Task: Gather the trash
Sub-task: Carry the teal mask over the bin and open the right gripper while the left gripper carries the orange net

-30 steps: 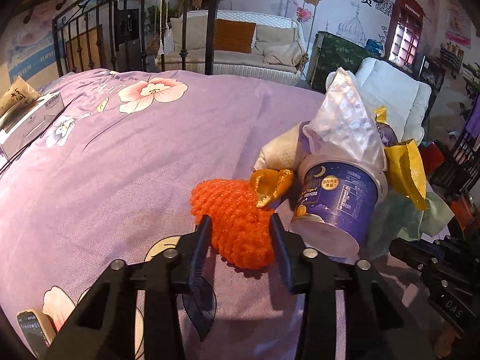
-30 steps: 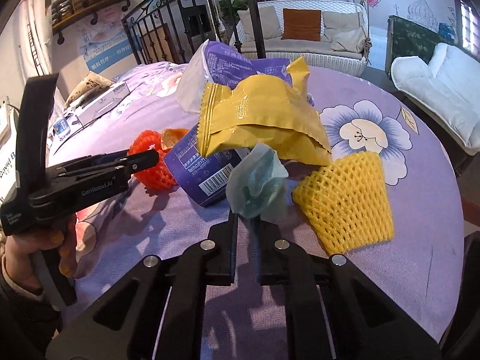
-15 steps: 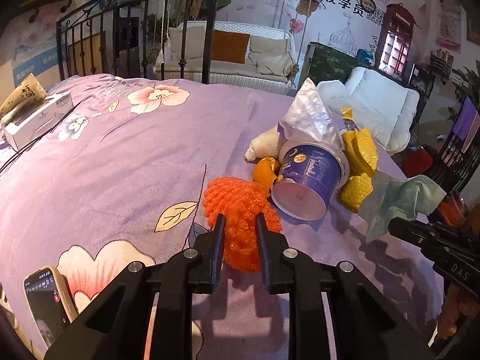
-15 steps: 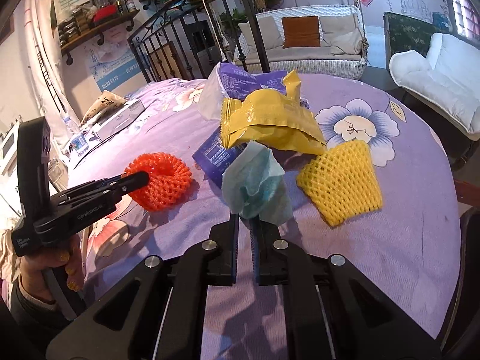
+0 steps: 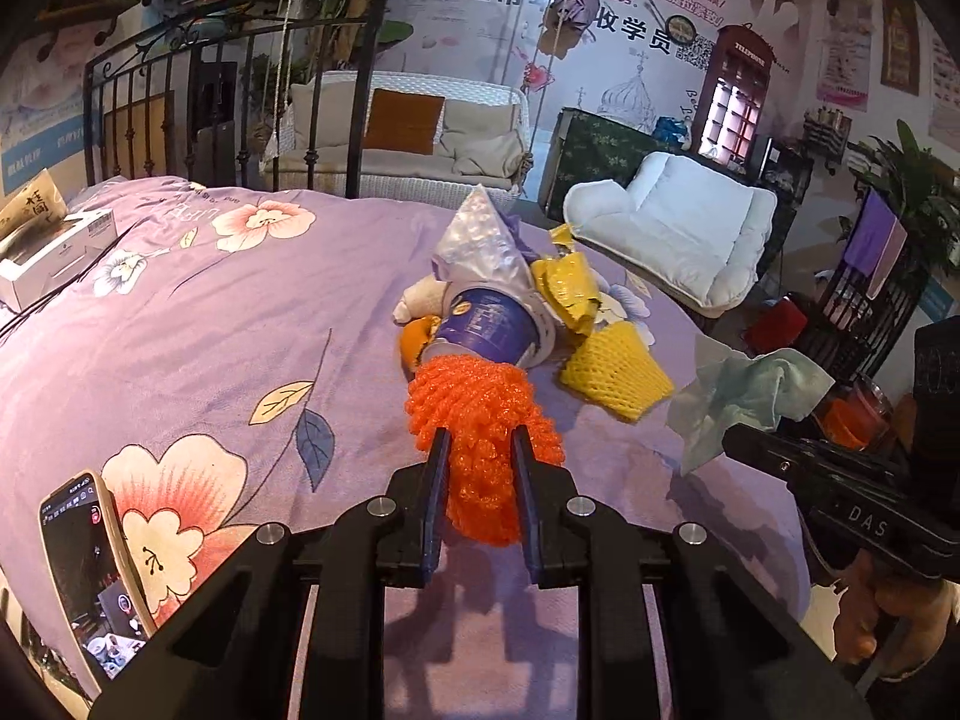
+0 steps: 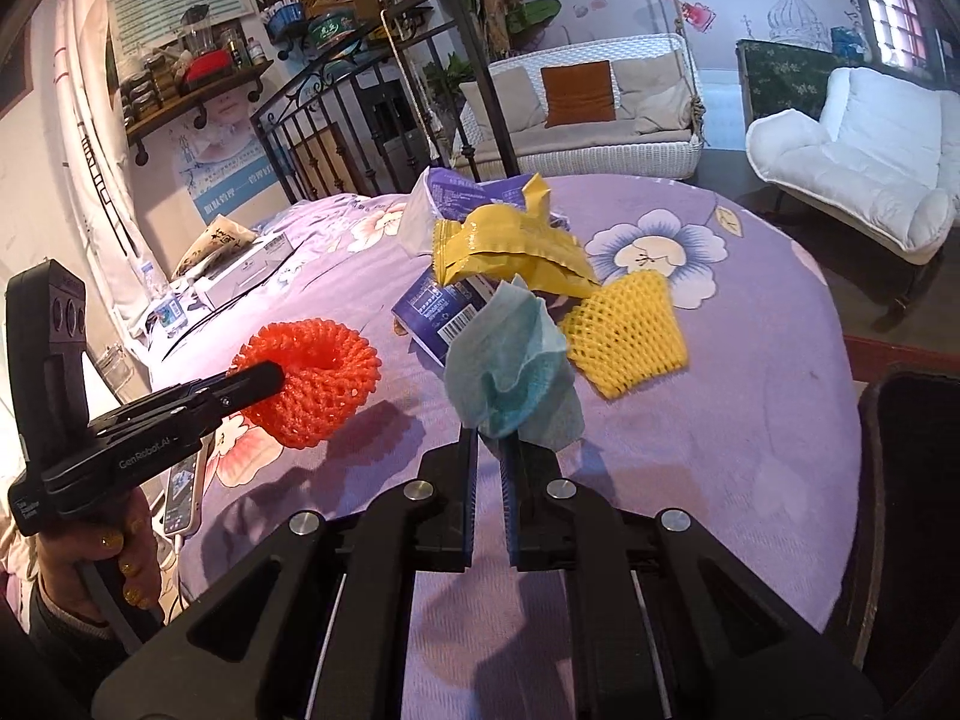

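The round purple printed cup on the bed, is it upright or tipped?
Tipped: the round purple printed cup lies on its side, bottom facing the left camera.

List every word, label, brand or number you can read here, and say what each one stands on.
"DAS": side of the right gripper.
"GenRobot.AI": side of the left gripper.
"病美业常" and "收学员": wall poster.
"TELEPHONE": red phone-booth cabinet.
"LIFE": purple bedspread, seen upside down.
Too small or blurred: purple cup, its barcode, white box, phone screen.
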`<state>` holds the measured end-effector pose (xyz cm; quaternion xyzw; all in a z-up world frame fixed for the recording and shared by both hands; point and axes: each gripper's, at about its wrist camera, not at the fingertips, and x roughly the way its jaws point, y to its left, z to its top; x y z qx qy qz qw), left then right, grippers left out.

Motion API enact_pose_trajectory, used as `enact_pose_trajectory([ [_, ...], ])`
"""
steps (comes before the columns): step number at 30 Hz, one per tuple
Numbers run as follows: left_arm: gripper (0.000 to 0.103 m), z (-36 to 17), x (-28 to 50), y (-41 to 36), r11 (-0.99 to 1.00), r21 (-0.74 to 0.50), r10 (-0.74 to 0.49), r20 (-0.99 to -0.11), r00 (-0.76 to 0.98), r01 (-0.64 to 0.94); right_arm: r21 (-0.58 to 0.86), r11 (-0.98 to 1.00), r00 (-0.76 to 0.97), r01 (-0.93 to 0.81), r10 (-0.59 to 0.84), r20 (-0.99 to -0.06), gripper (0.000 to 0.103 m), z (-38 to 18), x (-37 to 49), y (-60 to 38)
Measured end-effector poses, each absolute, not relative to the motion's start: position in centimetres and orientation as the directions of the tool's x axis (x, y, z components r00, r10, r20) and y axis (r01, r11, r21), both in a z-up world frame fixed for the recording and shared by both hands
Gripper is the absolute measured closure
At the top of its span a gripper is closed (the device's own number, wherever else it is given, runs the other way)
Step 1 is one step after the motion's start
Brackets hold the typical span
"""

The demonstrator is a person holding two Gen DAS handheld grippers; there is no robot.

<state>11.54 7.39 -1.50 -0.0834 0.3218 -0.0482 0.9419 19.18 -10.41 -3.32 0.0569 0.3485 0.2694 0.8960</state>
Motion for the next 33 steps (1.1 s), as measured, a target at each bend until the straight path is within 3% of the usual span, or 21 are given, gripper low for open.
enact_pose_trajectory([
  [22, 0.082, -0.6, 12.1, -3.7, 0.924, -0.217, -0.382, -0.562, 0.733, 0.315, 0.262, 0.953, 0.774, -0.153, 0.281, -0.568, 0.094, -2.5, 16.1, -24.5],
  [33, 0.082, -1.0, 12.6, -7.8, 0.885, -0.207, -0.455, -0.576, 0.679, 0.417, 0.244, 0.969, 0.767, 0.043, 0.125, -0.63, 0.094, -4.9, 16.8, -31.1],
])
